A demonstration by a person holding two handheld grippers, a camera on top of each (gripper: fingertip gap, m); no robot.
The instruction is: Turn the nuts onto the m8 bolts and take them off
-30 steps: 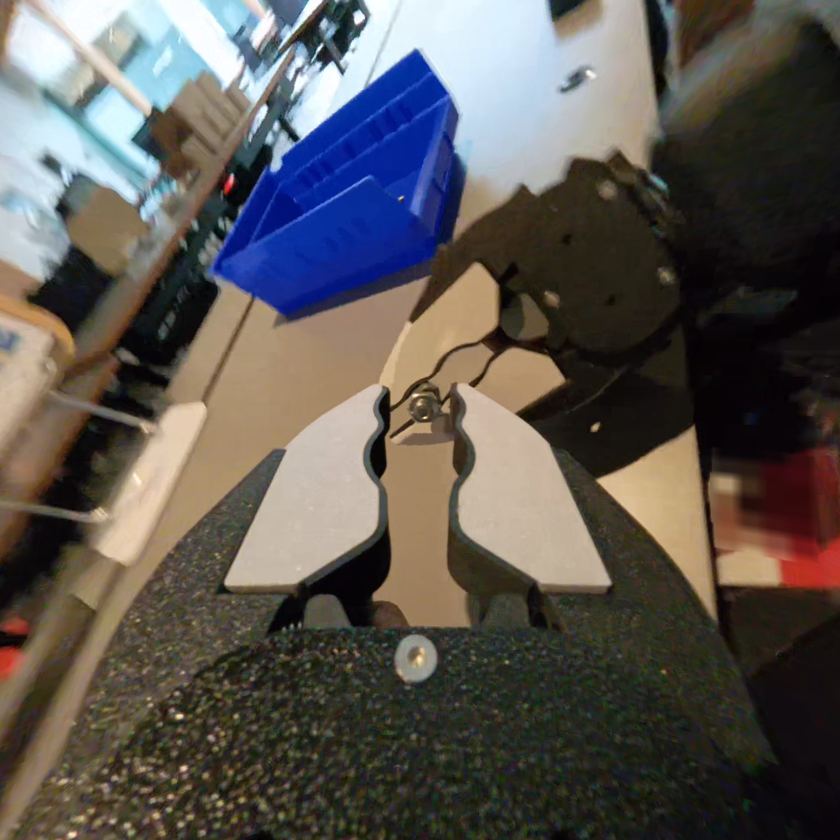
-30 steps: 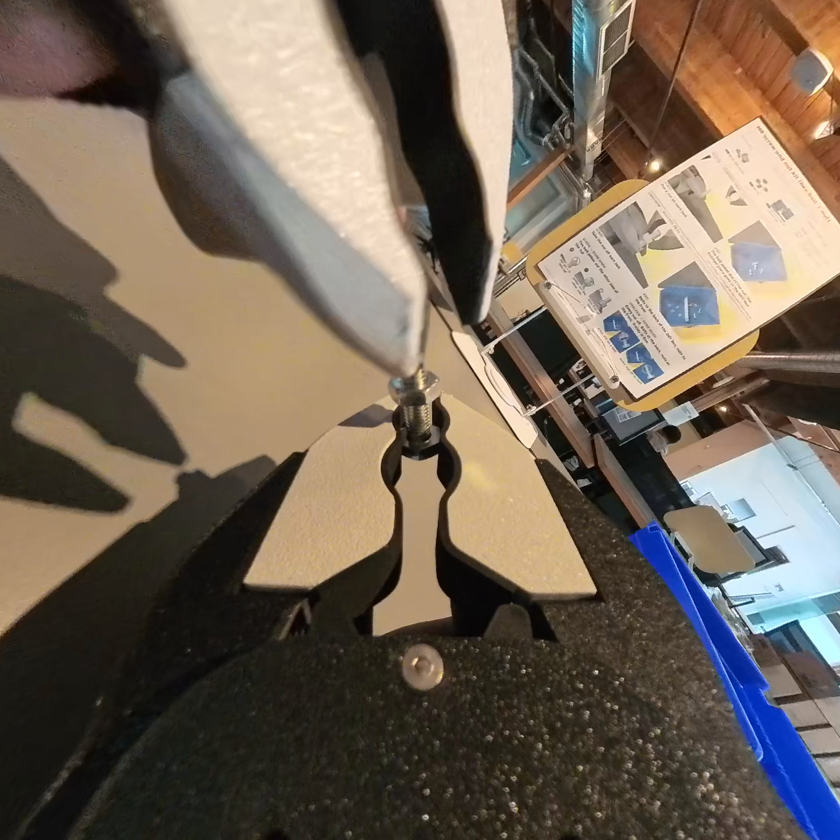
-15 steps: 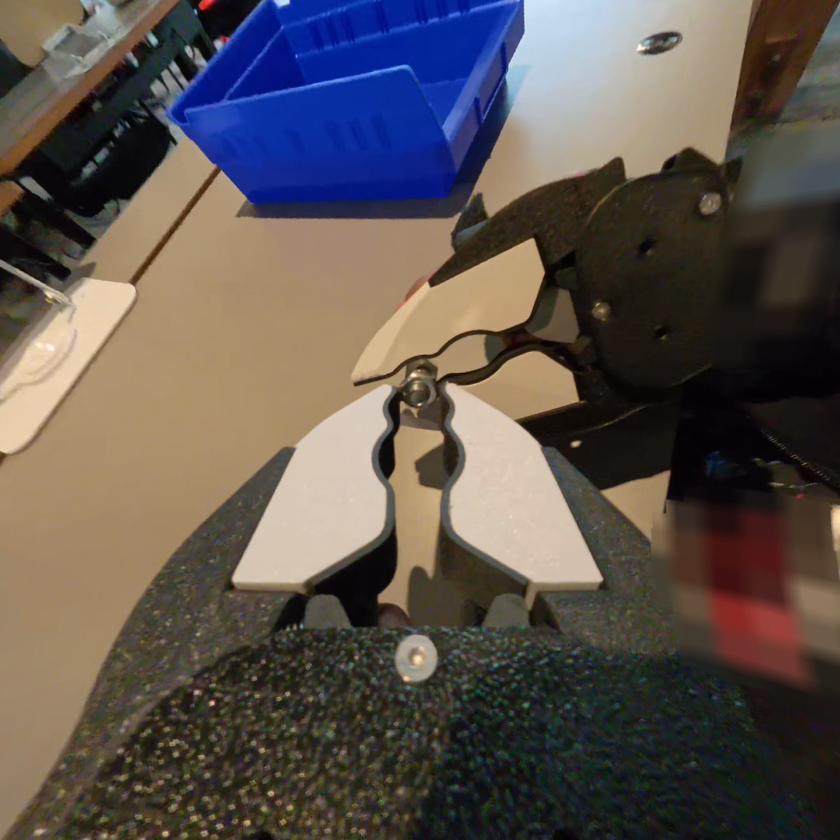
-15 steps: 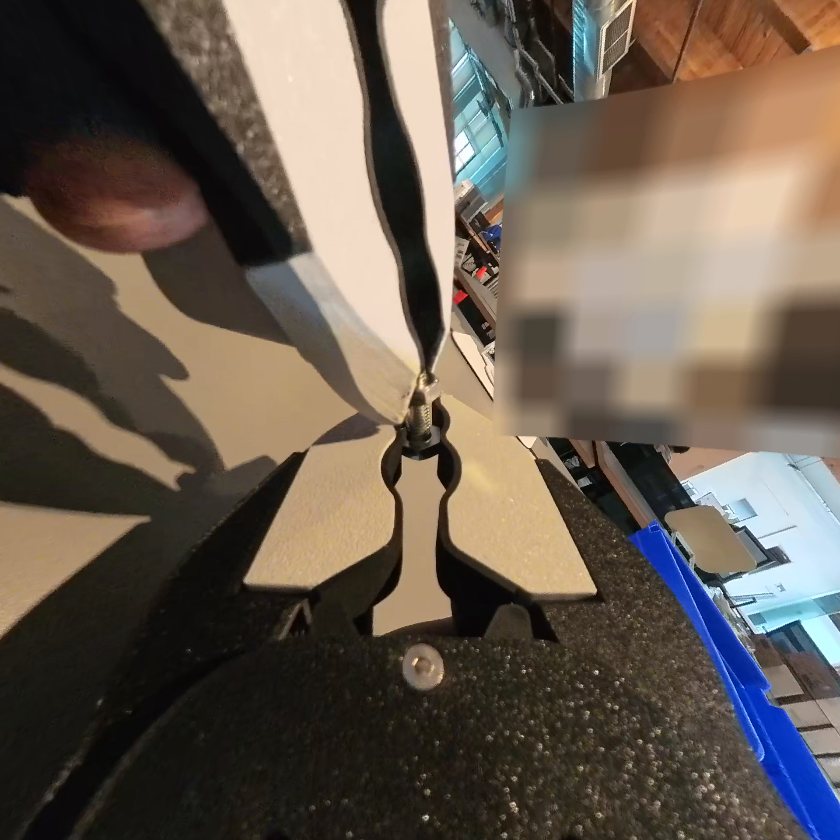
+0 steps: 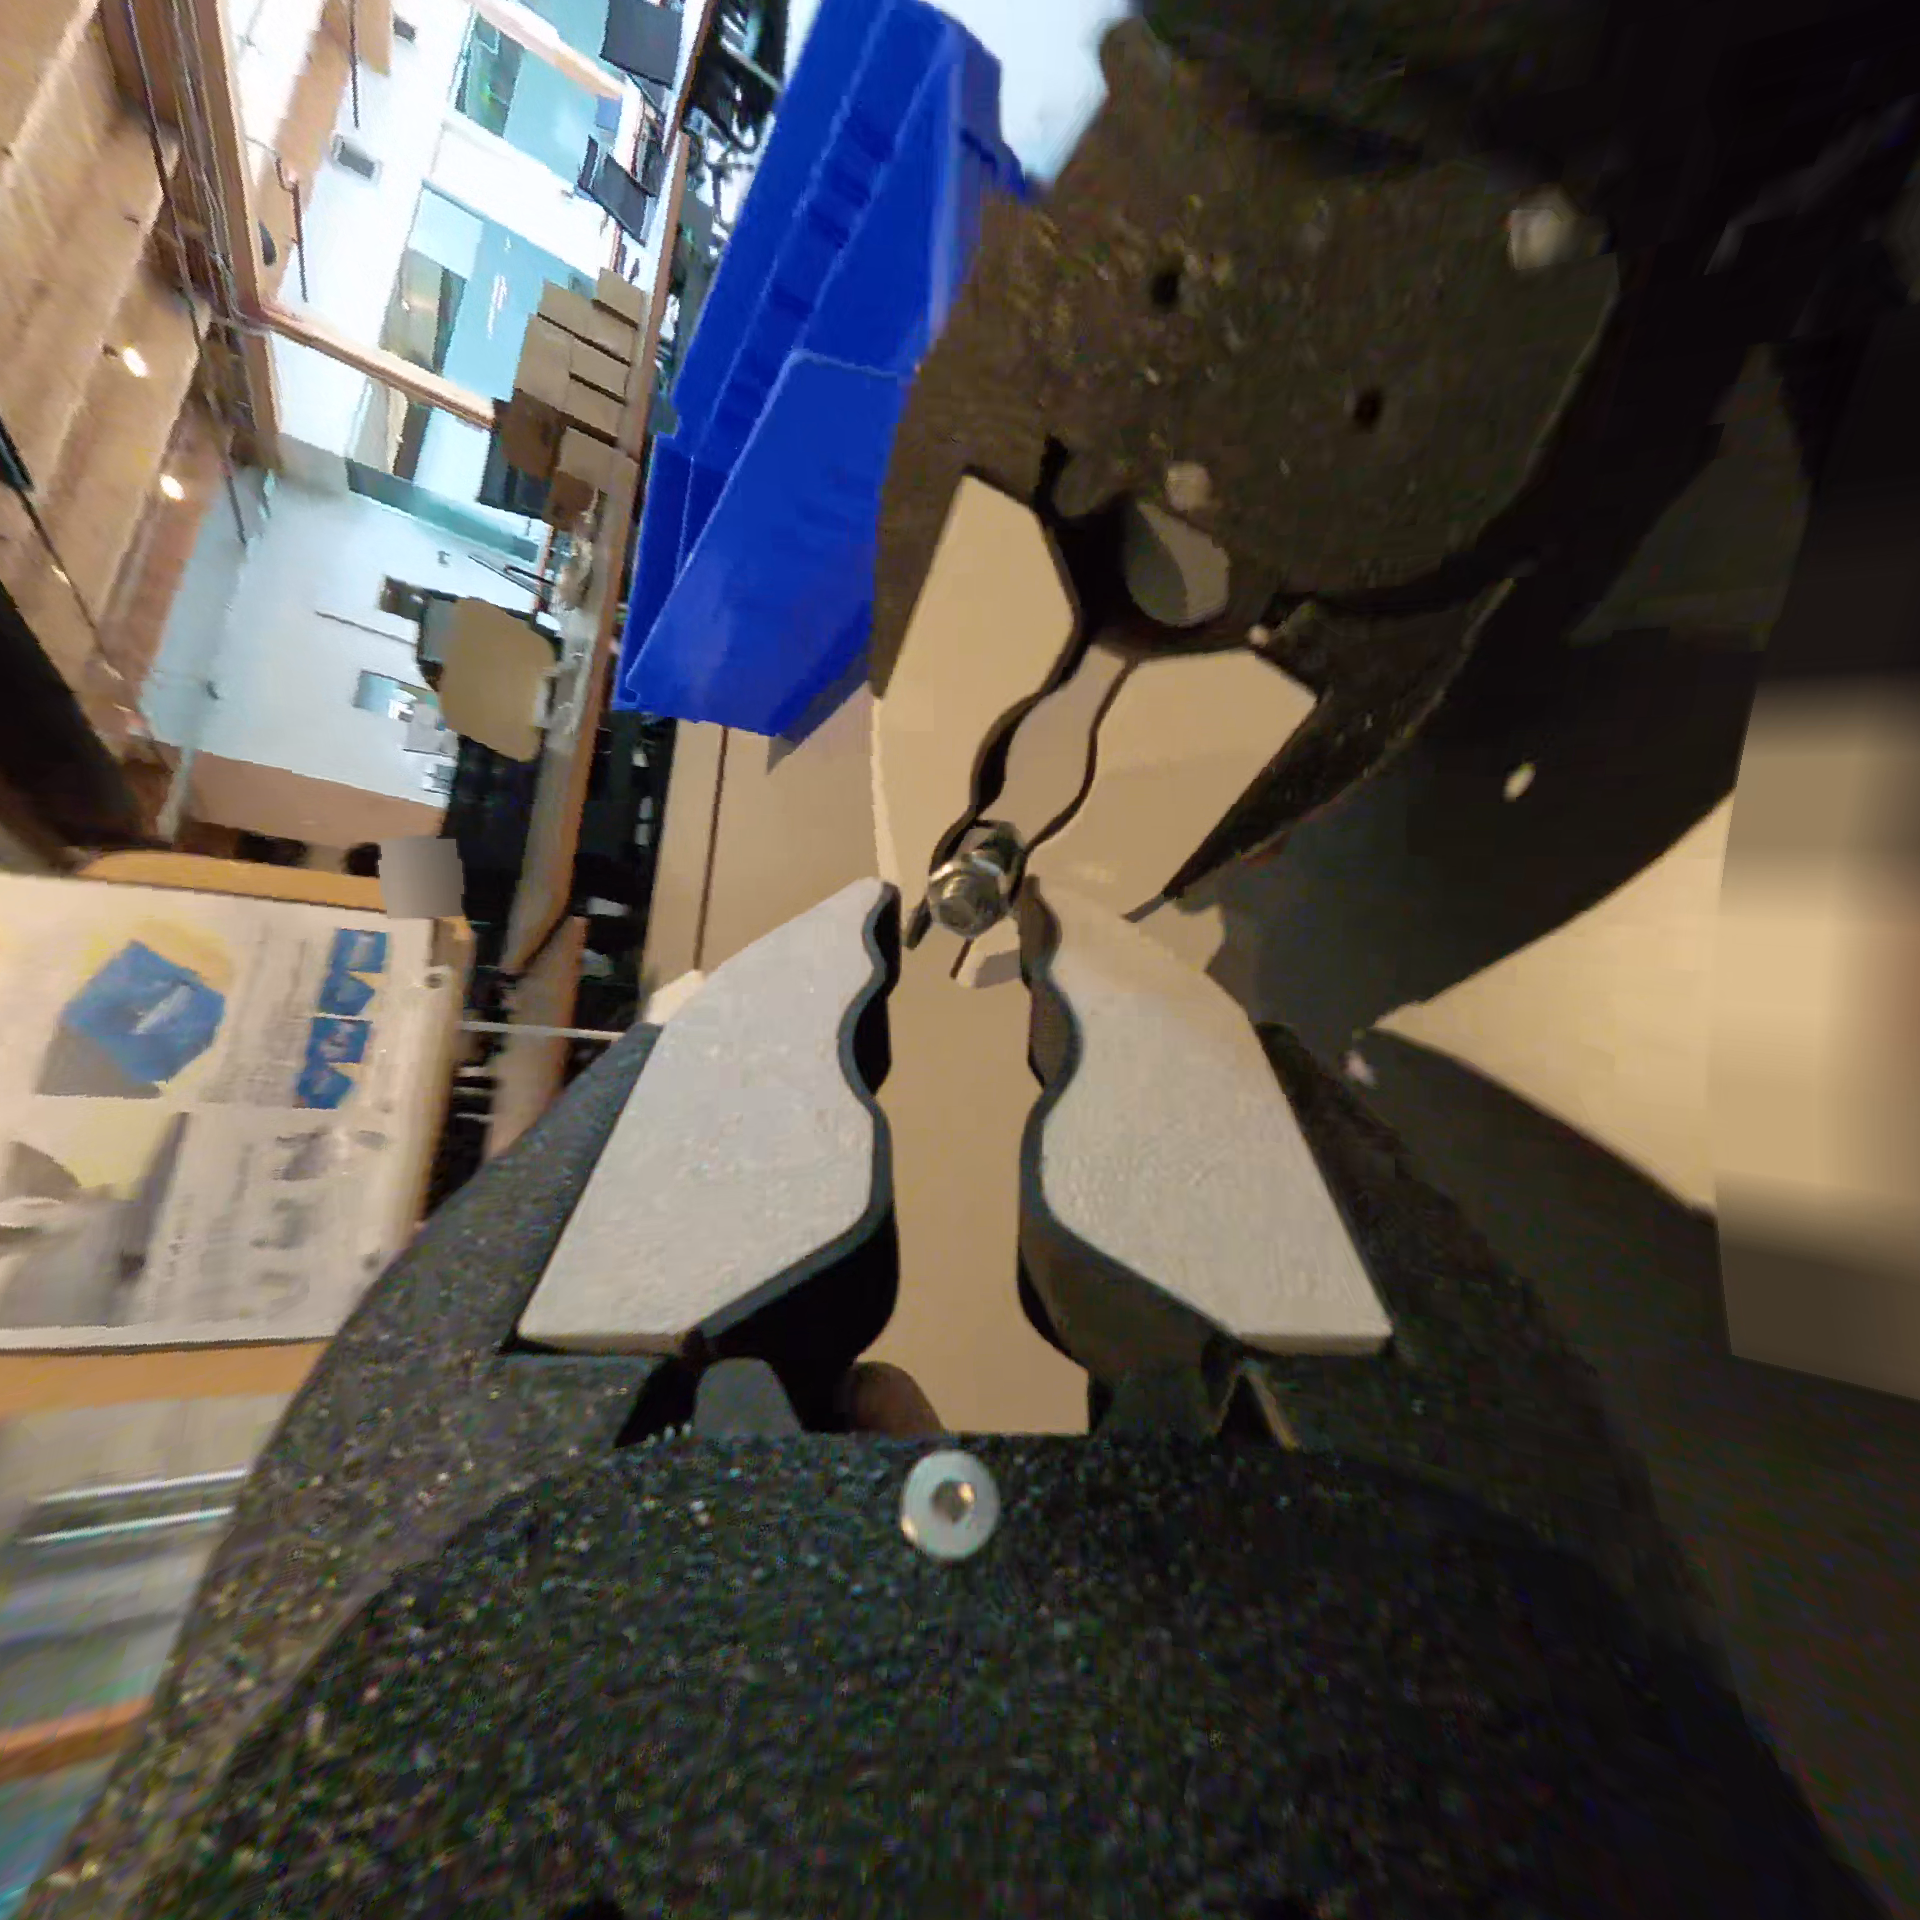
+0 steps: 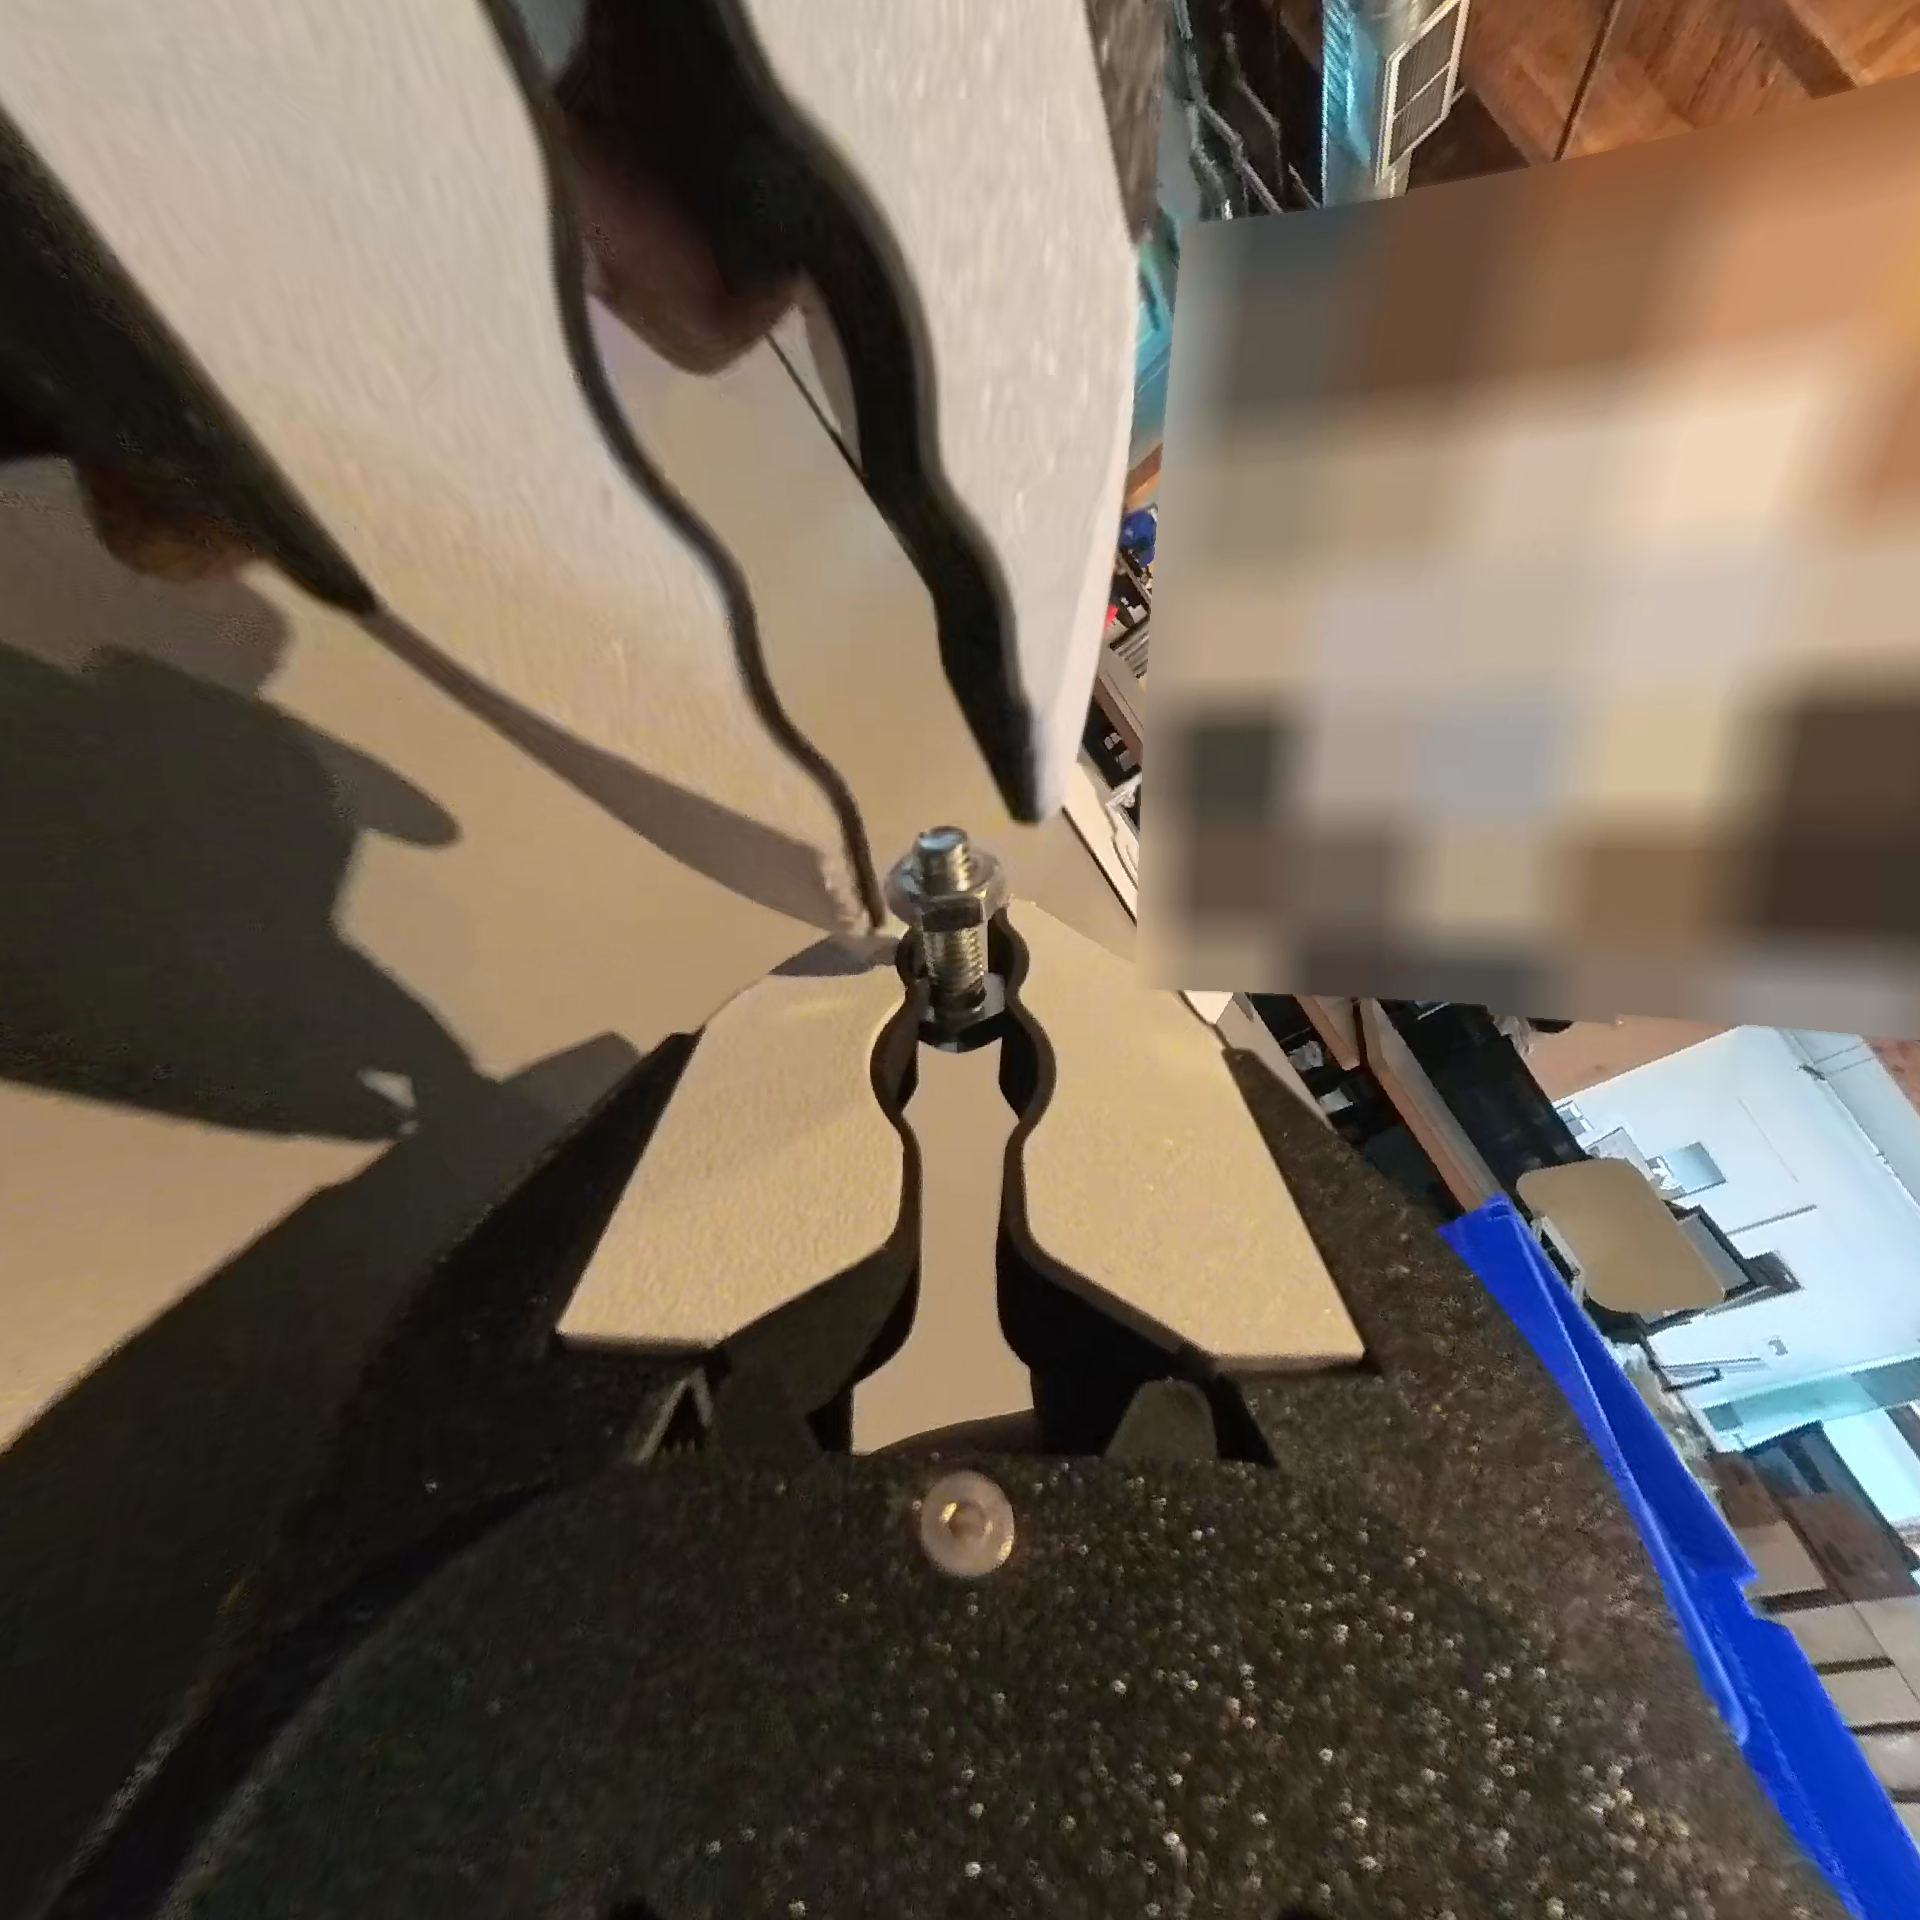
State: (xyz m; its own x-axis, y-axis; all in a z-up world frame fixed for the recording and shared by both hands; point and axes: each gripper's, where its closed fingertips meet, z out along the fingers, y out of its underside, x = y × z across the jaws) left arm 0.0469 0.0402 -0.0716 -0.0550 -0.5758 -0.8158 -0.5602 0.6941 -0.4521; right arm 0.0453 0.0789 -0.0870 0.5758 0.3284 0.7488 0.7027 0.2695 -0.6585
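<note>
Right wrist view puts the M8 bolt [image 6: 948, 940] at the tips of our right gripper [image 6: 958, 997], its jaws clamped on the head end so the threaded shank points away from the camera toward 12 o'clock. A flanged hex nut [image 6: 943, 891] sits near the free end of the thread, with only a few turns of thread showing beyond it. Our left gripper [image 6: 940, 831] comes in from 12 o'clock with its jaws parted around the nut; 1 fingertip lies just beside the flange at 9 o'clock and the other stands clear at 1 o'clock, so it holds nothing. Left wrist view shows the same from the other end: the nut [image 5: 971, 896] sits between the spread tips of the left gripper [image 5: 961, 920], and the right gripper [image 5: 1003, 831] reaches down from 1 o'clock. We judge bolt and nut to be small, light, rigid steel, smooth and plated, so slippery against the pads; the nut is best taken across 2 opposite flats, not on the round flange, and the bolt kept pinched at its head so it cannot spin. A blue plastic bin [image 5: 790, 416] stands on the tan table [image 5: 790, 852] at 11 o'clock, well apart from the work.
</note>
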